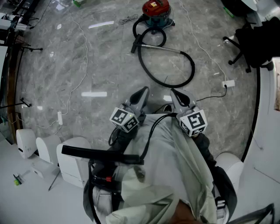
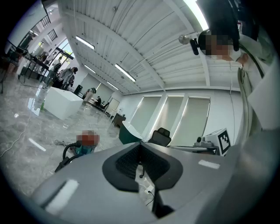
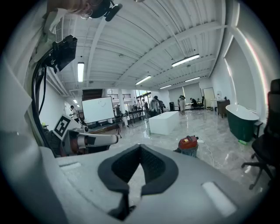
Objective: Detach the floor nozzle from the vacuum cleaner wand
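Observation:
The vacuum cleaner (image 1: pixel 156 12), a red-topped teal canister, stands on the grey marble floor at the far top of the head view. Its black hose (image 1: pixel 175 78) loops across the floor toward me. A thin silver wand (image 1: pixel 164 48) lies within that loop, with a dark end piece (image 1: pixel 135 44) at its left end; it is too small to tell whether this is the nozzle. My left gripper (image 1: pixel 144 90) and right gripper (image 1: pixel 173 92) are held close to my body, well short of the vacuum. Both are shut with nothing between the jaws. The canister (image 3: pixel 189 144) also shows ahead in the right gripper view.
An office chair (image 1: pixel 245 41) stands at the right beside a curved white counter (image 1: pixel 267 127). A white power strip (image 1: pixel 228 83) and thin cables lie on the floor. White rounded units (image 1: pixel 48 148) stand at the lower left. People stand far off by a white block (image 3: pixel 164 122).

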A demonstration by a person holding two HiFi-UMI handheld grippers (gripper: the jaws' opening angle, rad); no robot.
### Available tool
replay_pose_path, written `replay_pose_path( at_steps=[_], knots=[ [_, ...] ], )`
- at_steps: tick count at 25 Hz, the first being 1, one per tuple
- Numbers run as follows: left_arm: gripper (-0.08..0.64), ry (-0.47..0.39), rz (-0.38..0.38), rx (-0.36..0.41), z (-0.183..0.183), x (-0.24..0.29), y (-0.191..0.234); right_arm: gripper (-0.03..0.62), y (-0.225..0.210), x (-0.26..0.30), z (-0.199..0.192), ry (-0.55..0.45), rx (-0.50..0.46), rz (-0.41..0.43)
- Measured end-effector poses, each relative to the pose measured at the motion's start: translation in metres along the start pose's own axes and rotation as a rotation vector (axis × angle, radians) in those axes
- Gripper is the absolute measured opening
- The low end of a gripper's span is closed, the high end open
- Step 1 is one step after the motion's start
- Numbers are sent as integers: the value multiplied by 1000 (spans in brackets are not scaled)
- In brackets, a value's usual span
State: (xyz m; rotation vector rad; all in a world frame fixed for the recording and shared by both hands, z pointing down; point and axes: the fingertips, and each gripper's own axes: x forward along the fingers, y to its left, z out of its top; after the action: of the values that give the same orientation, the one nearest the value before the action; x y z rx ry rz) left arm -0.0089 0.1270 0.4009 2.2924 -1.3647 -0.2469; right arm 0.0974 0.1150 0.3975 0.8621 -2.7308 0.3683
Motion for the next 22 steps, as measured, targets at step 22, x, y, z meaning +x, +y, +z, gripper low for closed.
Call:
replay_pose_path(
  at_steps=[22],
  knots=[
    [0, -67, 169, 26, -18, -27, -25, -2, -8, -29, -14, 4, -371, -10]
  ],
)
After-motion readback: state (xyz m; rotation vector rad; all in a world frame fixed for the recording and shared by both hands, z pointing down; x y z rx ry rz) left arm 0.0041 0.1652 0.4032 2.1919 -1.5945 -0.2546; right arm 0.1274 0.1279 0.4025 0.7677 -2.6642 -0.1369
